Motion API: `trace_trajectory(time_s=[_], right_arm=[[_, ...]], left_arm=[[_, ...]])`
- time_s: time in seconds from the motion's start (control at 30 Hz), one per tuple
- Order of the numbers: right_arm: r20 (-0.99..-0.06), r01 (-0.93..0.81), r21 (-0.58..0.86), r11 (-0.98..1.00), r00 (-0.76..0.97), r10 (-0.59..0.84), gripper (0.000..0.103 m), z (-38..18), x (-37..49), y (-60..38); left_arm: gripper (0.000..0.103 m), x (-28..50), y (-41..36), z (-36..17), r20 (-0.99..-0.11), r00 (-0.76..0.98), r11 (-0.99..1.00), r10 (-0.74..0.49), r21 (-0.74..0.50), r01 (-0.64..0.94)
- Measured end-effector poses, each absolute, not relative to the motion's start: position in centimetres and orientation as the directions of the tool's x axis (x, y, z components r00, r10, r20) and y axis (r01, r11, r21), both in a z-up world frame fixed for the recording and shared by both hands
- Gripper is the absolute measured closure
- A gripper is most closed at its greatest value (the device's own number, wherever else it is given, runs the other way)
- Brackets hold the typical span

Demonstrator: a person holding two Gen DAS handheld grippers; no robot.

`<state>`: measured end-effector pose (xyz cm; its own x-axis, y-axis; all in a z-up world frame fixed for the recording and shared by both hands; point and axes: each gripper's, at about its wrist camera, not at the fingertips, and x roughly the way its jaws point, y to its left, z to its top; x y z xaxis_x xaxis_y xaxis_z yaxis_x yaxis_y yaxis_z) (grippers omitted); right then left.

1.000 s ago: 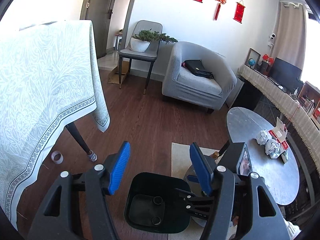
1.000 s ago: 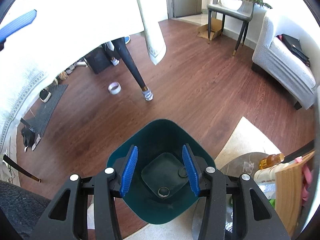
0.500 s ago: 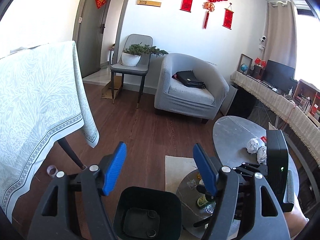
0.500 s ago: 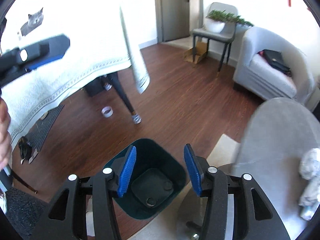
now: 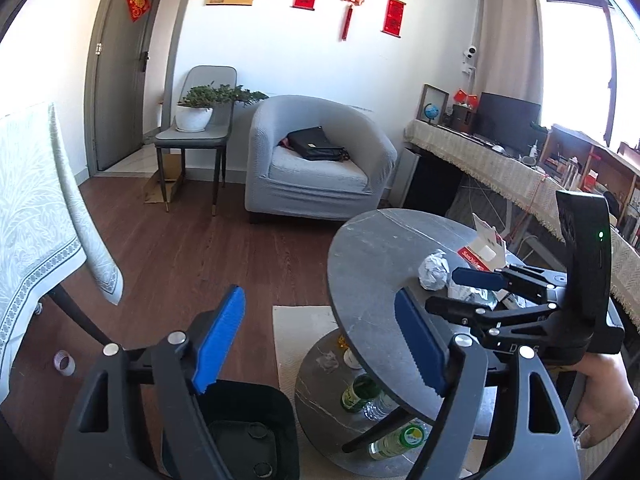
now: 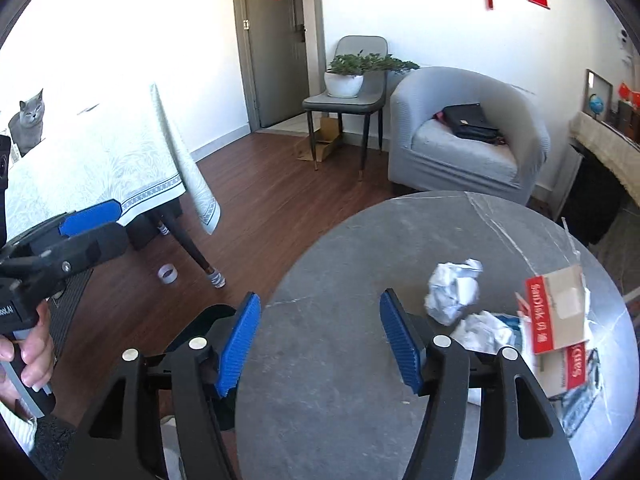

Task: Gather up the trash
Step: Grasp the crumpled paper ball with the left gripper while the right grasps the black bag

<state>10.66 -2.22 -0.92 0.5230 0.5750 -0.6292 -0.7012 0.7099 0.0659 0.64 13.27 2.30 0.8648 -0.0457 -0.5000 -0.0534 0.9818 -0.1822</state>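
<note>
Crumpled white paper (image 6: 454, 292) lies on the round grey table (image 6: 360, 340), with a second wad (image 6: 486, 330) and a torn red-and-brown cardboard box (image 6: 558, 312) to its right. The paper (image 5: 434, 270) and box (image 5: 482, 254) also show in the left wrist view. A dark bin (image 5: 248, 432) stands on the floor left of the table. My right gripper (image 6: 320, 340) is open and empty above the table, left of the paper. My left gripper (image 5: 320, 344) is open and empty above the bin and the table's left edge.
A cloth-covered table (image 6: 100, 160) with a grey cat (image 6: 28, 120) stands left. A grey armchair (image 5: 316, 168) and a chair with a plant (image 5: 196, 128) stand behind. Bottles (image 5: 396, 436) lie on the low shelf under the round table. A tape roll (image 6: 167, 273) lies on the floor.
Both grippers have risen from above the bin and swung right toward the round table. The right gripper now hangs over the tabletop, and the trash has come into its view.
</note>
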Motion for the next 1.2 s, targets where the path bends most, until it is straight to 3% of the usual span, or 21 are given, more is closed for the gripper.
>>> trace_trajectory(time_s=[0.9,1.2], right_arm=[[-0.646,-0.55,0.041,0.834,0.622,0.442,0.022,-3.3,13.8,-19.1],[-0.681,-0.573,0.028,0.819,0.589,0.435,0.019,-4.7,15.0,-20.4]], left_arm=[[0.018,9.1,-0.5,-1.3,-0.541,0.799,0.96,-0.26,-0.233,0.154],[0.018,12.1,-2.0,-3.2,-0.599,0.754,0.956,-0.269,-0.258,0.137]])
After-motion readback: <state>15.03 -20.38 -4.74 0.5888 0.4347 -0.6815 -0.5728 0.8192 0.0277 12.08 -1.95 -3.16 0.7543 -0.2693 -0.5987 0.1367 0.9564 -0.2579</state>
